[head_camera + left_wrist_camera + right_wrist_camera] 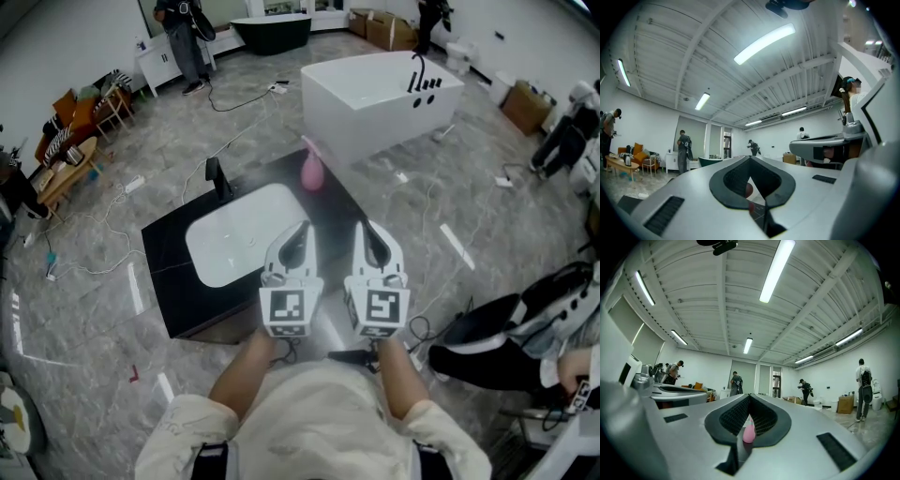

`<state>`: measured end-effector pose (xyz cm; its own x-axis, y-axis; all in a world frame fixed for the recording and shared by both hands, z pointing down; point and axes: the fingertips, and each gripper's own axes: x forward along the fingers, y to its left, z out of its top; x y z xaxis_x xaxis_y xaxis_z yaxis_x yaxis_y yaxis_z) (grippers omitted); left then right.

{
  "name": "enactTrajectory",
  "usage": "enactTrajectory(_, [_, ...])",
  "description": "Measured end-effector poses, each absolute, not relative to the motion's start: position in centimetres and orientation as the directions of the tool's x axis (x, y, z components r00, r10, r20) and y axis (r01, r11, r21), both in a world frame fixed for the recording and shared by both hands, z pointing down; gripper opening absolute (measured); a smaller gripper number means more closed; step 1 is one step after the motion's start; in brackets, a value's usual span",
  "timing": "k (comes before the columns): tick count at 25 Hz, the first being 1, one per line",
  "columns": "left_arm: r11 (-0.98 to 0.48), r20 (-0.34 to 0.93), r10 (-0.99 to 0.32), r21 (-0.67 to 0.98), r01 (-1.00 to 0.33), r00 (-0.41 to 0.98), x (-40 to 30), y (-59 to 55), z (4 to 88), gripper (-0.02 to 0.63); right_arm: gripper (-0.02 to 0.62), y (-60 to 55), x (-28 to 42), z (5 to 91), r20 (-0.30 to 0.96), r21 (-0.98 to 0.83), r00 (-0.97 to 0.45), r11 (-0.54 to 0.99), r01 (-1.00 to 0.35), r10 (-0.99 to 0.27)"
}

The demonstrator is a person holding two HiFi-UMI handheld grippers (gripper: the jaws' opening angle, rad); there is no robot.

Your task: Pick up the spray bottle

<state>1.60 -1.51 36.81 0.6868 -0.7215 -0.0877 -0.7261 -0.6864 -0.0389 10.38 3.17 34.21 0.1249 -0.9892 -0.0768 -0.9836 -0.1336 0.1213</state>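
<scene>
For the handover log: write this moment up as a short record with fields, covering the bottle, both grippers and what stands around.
bottle: pink, standing at the far edge of the counter, beyond the sink
left gripper: shut, empty, short of the bottle
right gripper: shut, empty, short of the bottle
behind: white bathtub
task: bottle not yet picked up

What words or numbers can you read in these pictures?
No words or numbers can be read anywhere.
Cube on the left tool and cube on the right tool: black-and-white square patterns, not letters.
Pink spray bottle: no label visible.
Cardboard boxes: any print is too small to read.
</scene>
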Motion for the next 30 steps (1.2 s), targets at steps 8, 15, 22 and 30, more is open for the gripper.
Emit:
enactTrajectory(8, [-0.638,-0.082,-0.763,-0.056,-0.768,0.641,3.5,-4.1,37.4,0.002,0.006,0.2,12.3,34.9,-0.068,0.112,0.053,-0.061,-0.992,-0.996])
enactTrajectory(15, [-0.631,-0.07,-0.771,-0.047,-0.775,0.632,4.8,-6.8,37.3,0.002,0.006,-2.6,13.4,35.7,-0.062,0.118,0.026,-0.033,-0.992,-0.998])
enactTrajectory(22, [-0.644,-0.062,-0.762,-0.023,-0.765,0.644,5.1,-11.3,38.5,0.002,0.006,-6.4,14.0,37.8,-0.032,0.13,0.053,-0.057,-0.99,-0.998])
enactTrajectory(30, [-0.66,-0.072,-0.748,-0.029,-0.751,0.66,4.2,-16.8,38.4,0.002,0.006,-11.9,13.4,37.7,-0.002,0.129,0.097,-0.096,-0.987,-0.995])
